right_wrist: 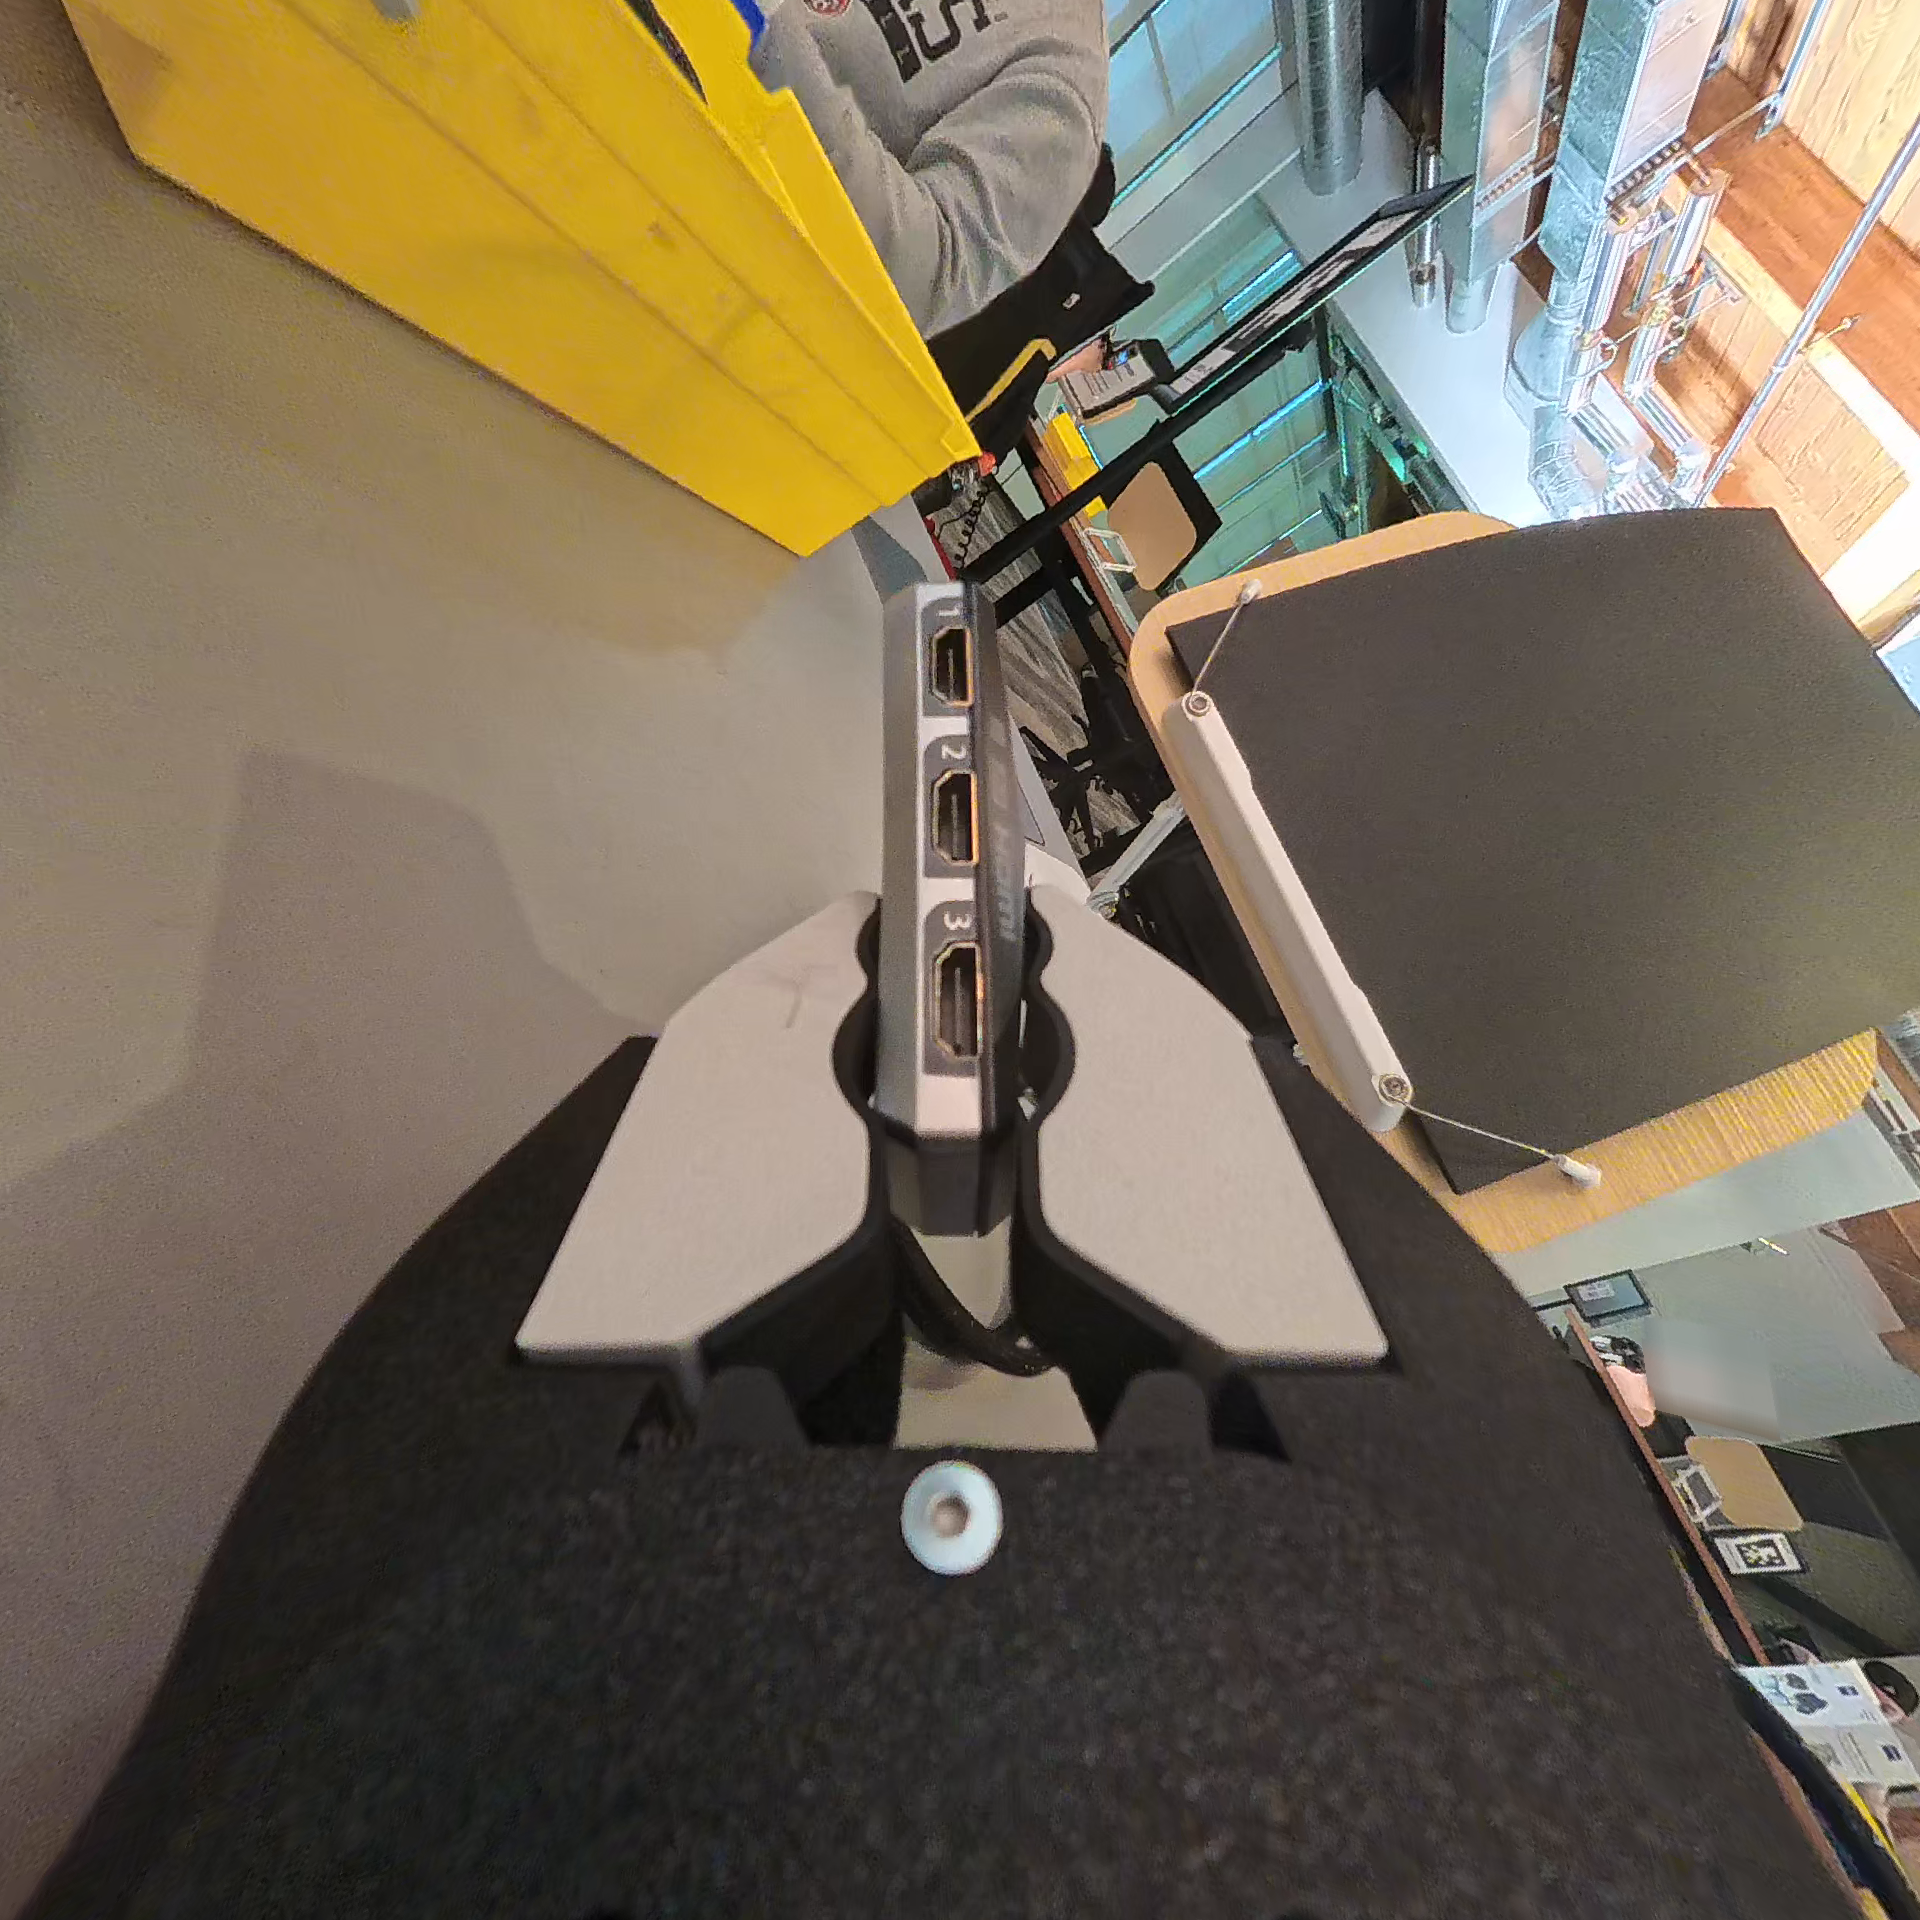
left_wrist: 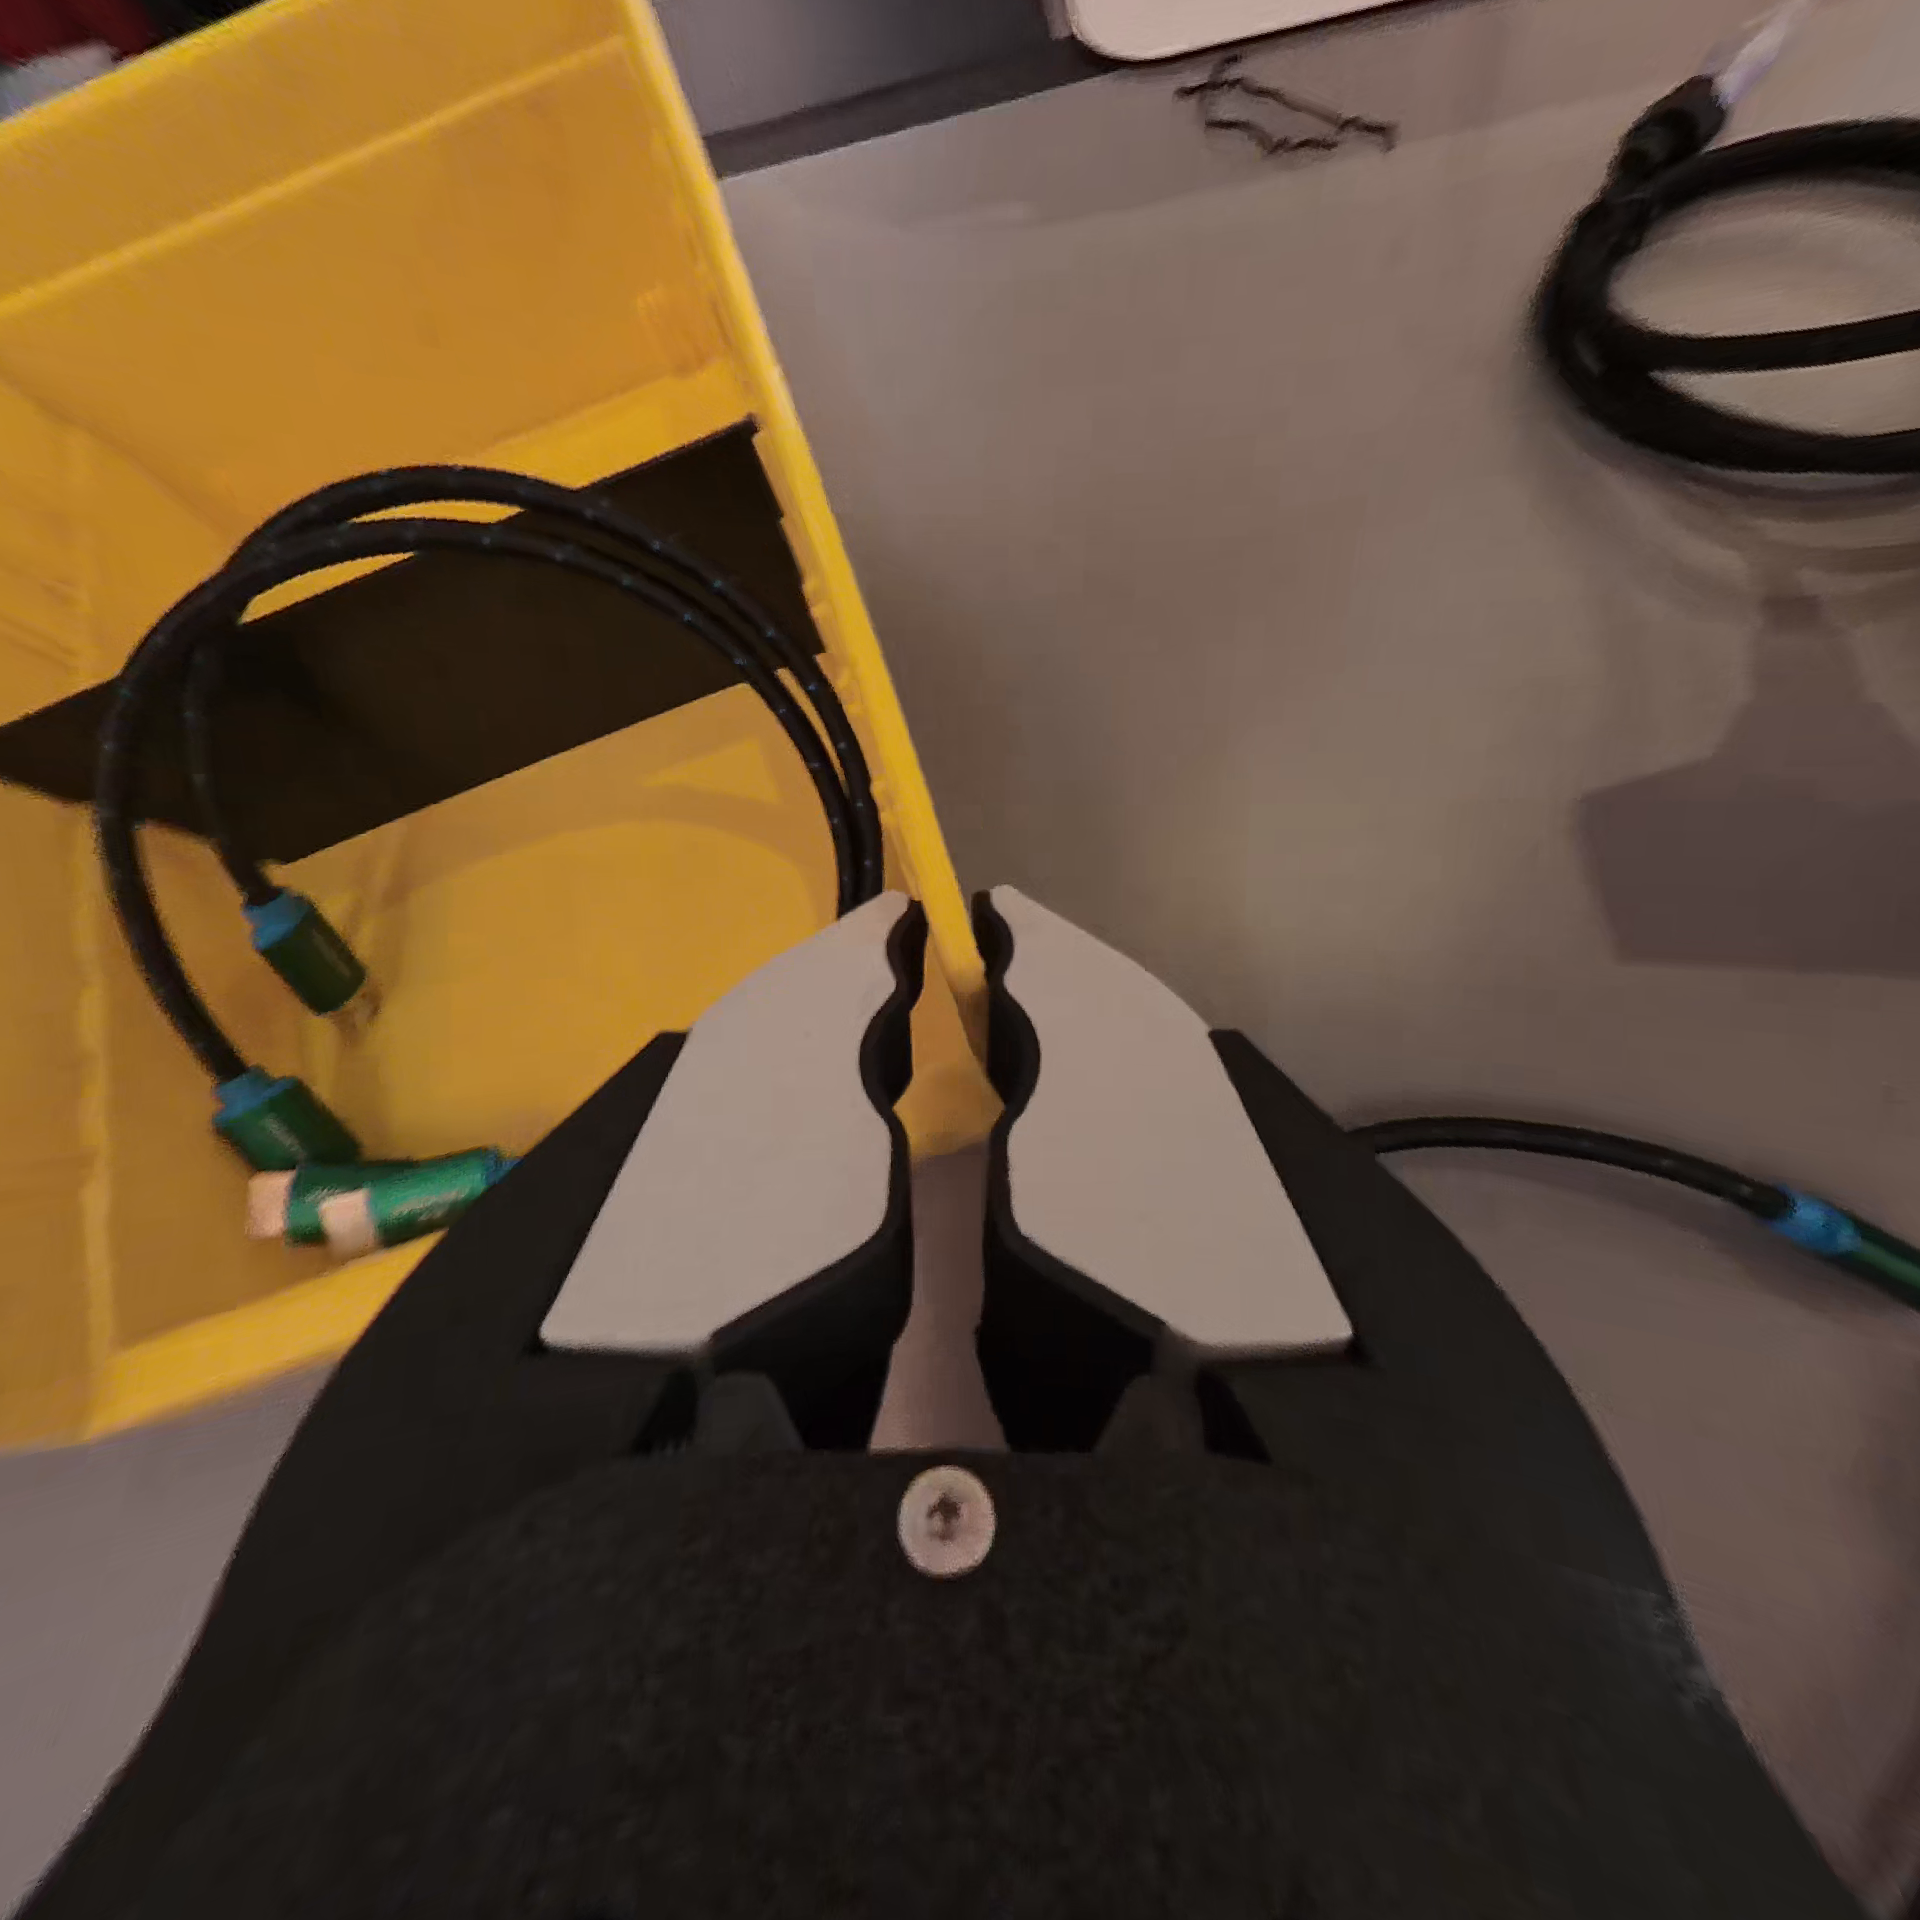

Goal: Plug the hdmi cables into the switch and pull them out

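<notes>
My right gripper (right_wrist: pixel 951 935) is shut on the grey HDMI switch (right_wrist: pixel 951 831), held on edge above the table. Its three ports face the camera and all are vacant; its own black lead runs down between the fingers. My left gripper (left_wrist: pixel 951 914) is nearly shut with a narrow gap and holds no cable. It hovers at the near corner of the yellow bin (left_wrist: pixel 416 312), whose rim shows in the gap. A coiled black braided HDMI cable (left_wrist: pixel 499 623) with green plugs (left_wrist: pixel 384 1195) lies in the bin. Another green-plugged cable (left_wrist: pixel 1829 1236) lies on the table at right.
A black coiled cable (left_wrist: pixel 1714 322) lies on the grey table (left_wrist: pixel 1247 623) at the far right. The yellow bin (right_wrist: pixel 520 229) also shows in the right wrist view, with a person in a grey sweatshirt (right_wrist: pixel 956 114) behind it. A dark padded board (right_wrist: pixel 1558 831) stands at right. One gripper's finger ends stand about 20 centimetres off the other's.
</notes>
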